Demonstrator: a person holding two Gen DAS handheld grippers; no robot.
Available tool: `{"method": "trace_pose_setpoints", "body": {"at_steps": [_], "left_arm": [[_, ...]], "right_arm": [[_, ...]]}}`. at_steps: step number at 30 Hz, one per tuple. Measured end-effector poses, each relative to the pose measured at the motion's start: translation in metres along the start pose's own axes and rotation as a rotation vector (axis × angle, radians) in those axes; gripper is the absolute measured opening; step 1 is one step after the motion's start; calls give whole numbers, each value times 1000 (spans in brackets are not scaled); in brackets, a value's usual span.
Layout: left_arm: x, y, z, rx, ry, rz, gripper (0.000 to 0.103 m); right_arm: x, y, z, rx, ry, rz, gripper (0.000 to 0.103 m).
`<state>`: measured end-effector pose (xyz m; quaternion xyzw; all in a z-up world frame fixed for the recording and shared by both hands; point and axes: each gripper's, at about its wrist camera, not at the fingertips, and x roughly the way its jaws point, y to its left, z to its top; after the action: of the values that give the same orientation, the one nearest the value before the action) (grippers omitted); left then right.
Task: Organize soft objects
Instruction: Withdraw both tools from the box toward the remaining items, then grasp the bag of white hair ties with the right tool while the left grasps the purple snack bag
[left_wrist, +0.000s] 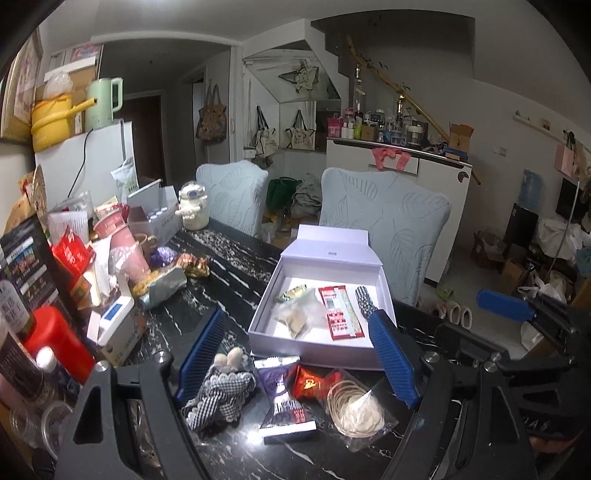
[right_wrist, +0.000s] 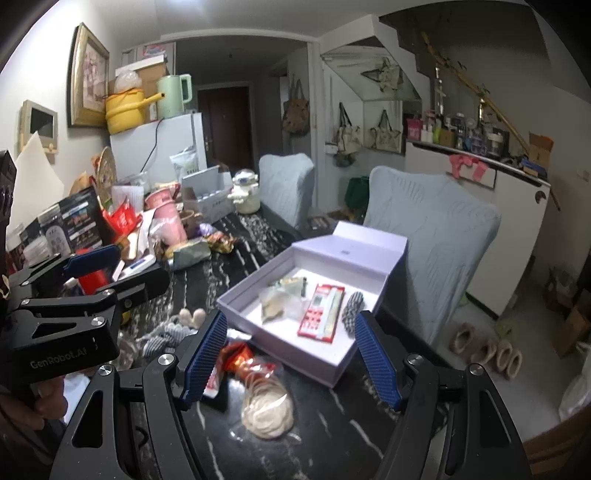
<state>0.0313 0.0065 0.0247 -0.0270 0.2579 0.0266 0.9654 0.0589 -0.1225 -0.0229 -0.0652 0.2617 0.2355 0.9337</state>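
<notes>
Far left of the dark marbled surface (left_wrist: 229, 266): crowded with clutter of packets, a red bottle (left_wrist: 55, 339) and a pink cup (left_wrist: 127, 254), pushed well apart from the working area, presumably to keep it free.

Near left: gingham fabric piece (left_wrist: 221, 397) with a small plush trim, lying loose on the surface just inside the left finger of the left gripper (left_wrist: 299, 354). Left gripper fingers noted spread wide, nothing between the pads, hovering above the loose items.

Near centre, in a row: purple packet (left_wrist: 284, 402), red wrapped sweet (left_wrist: 312, 382), and clear bag of rubber bands (left_wrist: 354, 410). All lying flat, apart from the box, not yet sorted. Row judged to be the remaining stock awaiting transfer.

Centre: lilac box (left_wrist: 260, 334) with lid (left_wrist: 332, 245) folded back and propped upright behind, evidently to leave the tray open for loading. Already inside: a clear pouch (left_wrist: 299, 314), a red card packet (left_wrist: 341, 314) and a dark patterned roll (left_wrist: 365, 301) against the right wall.

Right: right gripper (right_wrist: 291, 354) positioned over the bag of rubber bands and the red sweet, fingers set apart with nothing touching the pads. Pointed down toward the near edge of the box, consistent with choosing a next item.

Far right: two covered chairs (left_wrist: 384, 225) behind the surface, floor clutter beyond, not involved.

Task judged partly done: some soft goods boxed, four left outside.
</notes>
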Motion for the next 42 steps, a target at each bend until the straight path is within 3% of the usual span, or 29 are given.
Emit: {"method": "trace_pose_setpoints", "body": {"at_steps": [19, 24, 26, 42], "left_arm": [[35, 25, -31, -34, 142, 31, 80], [54, 24, -38, -31, 185, 36, 80], [60, 23, -41, -29, 198, 28, 80], [105, 30, -68, -63, 308, -1, 80]], "right_arm": [[38, 15, -44, 54, 116, 25, 73], [52, 13, -54, 56, 161, 40, 82], [56, 13, -58, 53, 172, 38, 91], [105, 12, -81, 28, 300, 73, 103]]}}
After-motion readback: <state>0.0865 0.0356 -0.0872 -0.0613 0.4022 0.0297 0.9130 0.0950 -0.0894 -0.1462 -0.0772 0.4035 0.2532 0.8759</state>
